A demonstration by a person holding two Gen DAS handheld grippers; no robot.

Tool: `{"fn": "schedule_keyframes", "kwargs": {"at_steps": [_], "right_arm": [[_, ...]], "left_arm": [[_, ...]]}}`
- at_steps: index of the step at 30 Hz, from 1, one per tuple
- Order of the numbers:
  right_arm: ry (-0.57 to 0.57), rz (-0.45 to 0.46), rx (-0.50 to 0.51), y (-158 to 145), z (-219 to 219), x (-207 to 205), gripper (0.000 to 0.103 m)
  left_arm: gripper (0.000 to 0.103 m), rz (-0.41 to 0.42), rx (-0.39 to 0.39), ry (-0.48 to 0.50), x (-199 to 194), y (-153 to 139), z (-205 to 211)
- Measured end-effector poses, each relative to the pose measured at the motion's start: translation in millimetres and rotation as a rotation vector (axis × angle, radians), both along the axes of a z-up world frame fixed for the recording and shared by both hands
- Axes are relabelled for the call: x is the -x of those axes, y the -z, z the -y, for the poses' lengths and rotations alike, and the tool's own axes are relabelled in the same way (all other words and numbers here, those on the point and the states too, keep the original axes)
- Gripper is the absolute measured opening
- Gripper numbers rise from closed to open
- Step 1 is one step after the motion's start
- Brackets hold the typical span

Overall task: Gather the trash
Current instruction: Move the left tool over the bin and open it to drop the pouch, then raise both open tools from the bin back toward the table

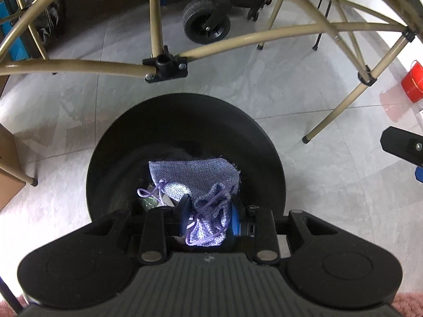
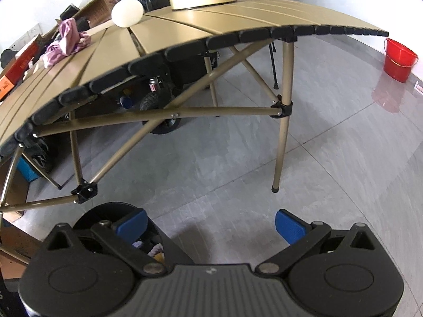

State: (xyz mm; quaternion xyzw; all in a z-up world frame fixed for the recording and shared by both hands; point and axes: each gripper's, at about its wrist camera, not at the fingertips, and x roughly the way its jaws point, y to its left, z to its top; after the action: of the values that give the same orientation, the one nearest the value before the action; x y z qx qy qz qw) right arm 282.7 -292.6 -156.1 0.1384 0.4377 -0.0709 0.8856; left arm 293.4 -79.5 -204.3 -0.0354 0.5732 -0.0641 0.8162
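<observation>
Under the near edge of the folding table [image 2: 185, 34], on the tiled floor [image 1: 264, 105], stands a round black bin [image 1: 185, 121], mouth up. It is the biggest task item and rigid enough to need no steadying, I'd judge.

Over the bin's near rim hangs the left claw [image 1: 208, 208], pointing steeply down, clenched on a small lilac drawstring pouch [image 1: 208, 222]. The pinch sits at the gathered neck, where cord and bunched cloth give the pads the most bulk. Good spot: coarse woven fabric, soft, not slippery, nothing to break. It looks light; the body droops limp from the pinch, so expect it to fall straight once released.

Inside the bin, toward its floor, lies a second lilac woven pouch [image 1: 195, 174], flat, with its cord [image 1: 156, 190] looped loose at the near-left. Something greenish [image 1: 149, 202] sits under that cord; too dark to tell what.

The right claw [image 2: 210, 224] is released, blue pads wide apart, nothing between them, hovering over bare floor just right of the bin.

On the table's left edge lies a crumpled pink cloth [image 2: 68, 39], probably the next pickup: soft, light, grab at the thickest fold. A pale egg-shaped thing [image 2: 127, 13] lies beyond it, further from the near edge; smooth, may roll.
</observation>
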Motion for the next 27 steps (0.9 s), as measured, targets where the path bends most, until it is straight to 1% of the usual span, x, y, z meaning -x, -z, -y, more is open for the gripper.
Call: {"fn": "schedule_keyframes", "kwargs": {"at_steps": [6,10,17,19,20,21,22,23,24,25,27], "right_arm": [[0.03,-0.062,-0.016,19.9,3.7,-3.9,0.103],[0.036,-0.103,-0.053,32.9,4.5,-7.1,0.103],[0.031,-0.118,-0.052,38.4,1.0,-8.4,0.103],[0.029,-0.119,-0.052,38.1,0.7,-9.0,0.103],[0.029,-0.119,-0.052,38.0,0.8,-9.3,0.103],[0.029,-0.118,-0.053,37.8,1.0,-9.5,0.103],[0.03,-0.117,-0.053,37.6,1.2,-9.4,0.103],[0.03,-0.117,-0.054,37.4,1.5,-9.4,0.103],[0.03,-0.117,-0.055,37.2,1.8,-9.1,0.103],[0.03,-0.117,-0.055,37.2,2.0,-9.1,0.103],[0.031,-0.116,-0.055,37.0,2.3,-9.0,0.103]], "left_arm": [[0.03,-0.021,-0.03,-0.007,-0.1,6.4,2.8],[0.03,-0.032,-0.045,-0.006,-1.2,11.3,2.5],[0.031,-0.032,-0.047,0.004,-0.8,13.1,2.6],[0.035,-0.031,-0.052,0.01,-0.6,12.8,1.4],[0.038,-0.031,-0.057,0.01,-1.8,13.2,2.4],[0.048,-0.032,-0.061,0.008,-1.0,14.1,3.9],[0.065,-0.033,-0.064,0.003,-0.9,14.1,3.2],[0.075,-0.033,-0.07,-0.006,-0.9,14.3,3.2],[0.093,-0.032,-0.077,-0.017,-0.9,14.0,2.2],[0.101,-0.028,-0.089,-0.032,-1.0,13.1,1.5],[0.102,-0.027,-0.1,-0.046,-1.3,12.4,-0.5]]}}
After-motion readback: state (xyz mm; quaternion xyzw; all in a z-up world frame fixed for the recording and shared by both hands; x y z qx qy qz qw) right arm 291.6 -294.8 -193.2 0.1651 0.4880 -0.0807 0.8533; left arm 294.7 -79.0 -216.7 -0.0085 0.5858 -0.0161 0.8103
